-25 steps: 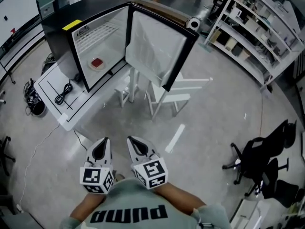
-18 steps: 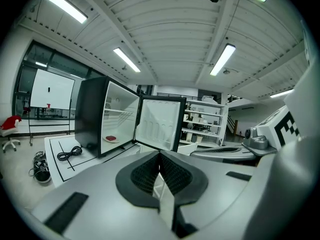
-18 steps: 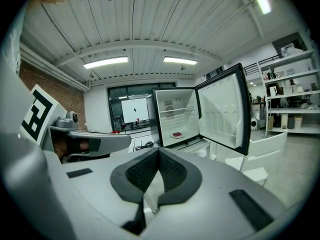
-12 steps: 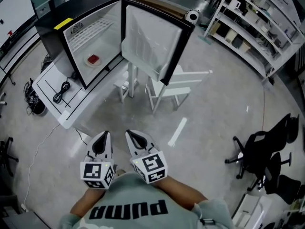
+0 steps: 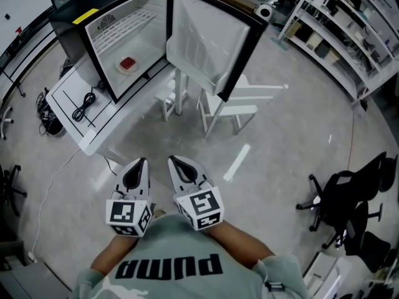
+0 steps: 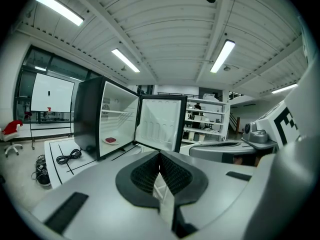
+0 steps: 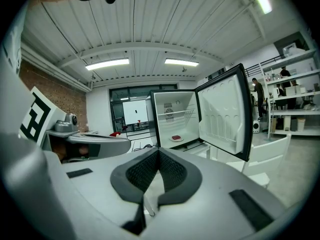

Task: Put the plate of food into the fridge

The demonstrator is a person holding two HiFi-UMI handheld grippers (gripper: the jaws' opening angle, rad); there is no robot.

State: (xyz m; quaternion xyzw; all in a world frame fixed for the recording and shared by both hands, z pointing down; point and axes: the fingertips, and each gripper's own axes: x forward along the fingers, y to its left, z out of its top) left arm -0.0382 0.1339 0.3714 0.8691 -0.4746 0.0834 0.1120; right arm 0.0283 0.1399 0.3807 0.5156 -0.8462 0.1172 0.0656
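Plate of food (image 5: pixel 128 65) sitting in the open fridge (image 5: pixel 140 45), both grippers closed and empty.

Head view: the boxy black fridge is standing on a white table (image 5: pixel 93 132), its door (image 5: pixel 209 42) hanging wide open. The round pale plate carrying a red slab is resting on the smooth white compartment floor, under a wire shelf (image 5: pixel 128 25). A black cable (image 5: pixel 83 106) is coiling on the tabletop. The left gripper (image 5: pixel 141 162) and right gripper (image 5: pixel 173 161) are hovering side by side, well apart from the fridge. Left gripper view: the mesh-textured black pads (image 6: pixel 144 174) are pressing together on nothing. Right gripper view: same story, jaws meeting, nothing between them.
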